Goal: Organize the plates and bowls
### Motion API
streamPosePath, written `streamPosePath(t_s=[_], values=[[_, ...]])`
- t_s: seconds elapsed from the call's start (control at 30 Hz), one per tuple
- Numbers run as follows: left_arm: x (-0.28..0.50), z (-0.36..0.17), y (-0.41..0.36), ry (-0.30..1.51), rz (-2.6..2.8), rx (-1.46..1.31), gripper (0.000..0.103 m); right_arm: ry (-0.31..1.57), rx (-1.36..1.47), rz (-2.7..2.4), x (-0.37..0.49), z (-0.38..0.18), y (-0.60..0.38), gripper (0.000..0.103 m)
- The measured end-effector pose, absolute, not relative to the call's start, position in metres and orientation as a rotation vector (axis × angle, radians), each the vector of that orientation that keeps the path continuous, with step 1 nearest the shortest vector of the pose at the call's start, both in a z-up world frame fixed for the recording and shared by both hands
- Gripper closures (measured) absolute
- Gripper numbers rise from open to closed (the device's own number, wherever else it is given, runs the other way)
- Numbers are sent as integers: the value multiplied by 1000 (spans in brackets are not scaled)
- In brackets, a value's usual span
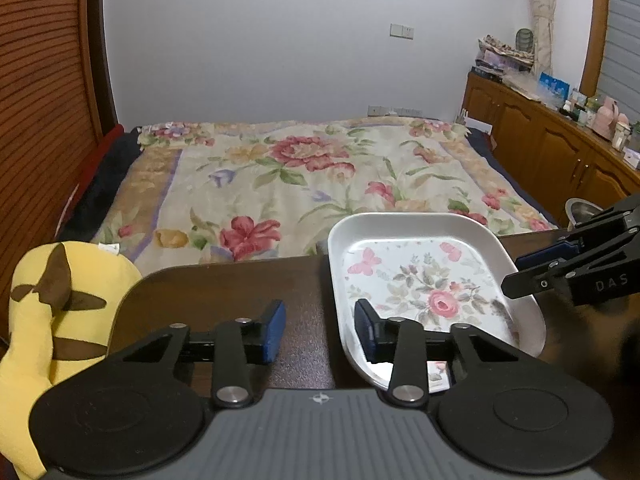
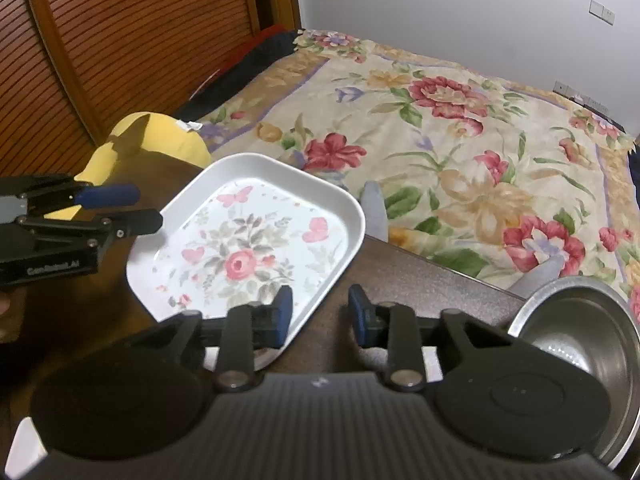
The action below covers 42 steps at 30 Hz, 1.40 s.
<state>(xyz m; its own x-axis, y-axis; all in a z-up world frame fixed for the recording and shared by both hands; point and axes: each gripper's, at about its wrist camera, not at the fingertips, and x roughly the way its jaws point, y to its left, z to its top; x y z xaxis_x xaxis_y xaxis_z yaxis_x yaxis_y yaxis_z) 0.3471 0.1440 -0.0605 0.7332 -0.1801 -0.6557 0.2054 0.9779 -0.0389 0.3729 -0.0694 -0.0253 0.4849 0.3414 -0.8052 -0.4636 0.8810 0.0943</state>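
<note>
From the left wrist, the left gripper (image 1: 320, 330) stands wide open and holds nothing, its right finger over the near left rim of the flowered plate (image 1: 420, 276) on the dark table (image 1: 224, 292), its left finger outside the plate. From the right wrist, the right gripper (image 2: 320, 312) is also wide open and empty, straddling the plate's (image 2: 256, 248) near right rim, with a metal bowl (image 2: 588, 328) to the plate's right.

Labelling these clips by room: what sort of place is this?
Most likely a bedroom. A bed under a floral blanket fills the view, with wooden cabinets along the wall. The dishes, a floral plate and a metal bowl, sit on a dark table at its foot.
</note>
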Motion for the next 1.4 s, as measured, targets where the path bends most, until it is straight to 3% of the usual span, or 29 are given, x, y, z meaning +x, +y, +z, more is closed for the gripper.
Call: streamPosePath(t_s=[0.33, 0.5, 1.4], values=[[355, -68, 140, 747, -238, 24, 83, 959, -134, 517, 374, -30, -67, 85], [354, -70, 137, 753, -252, 22, 93, 962, -139, 533, 374, -32, -66, 85], [281, -11, 133, 643, -240, 77, 93, 886, -89, 557, 330, 8, -69, 88]])
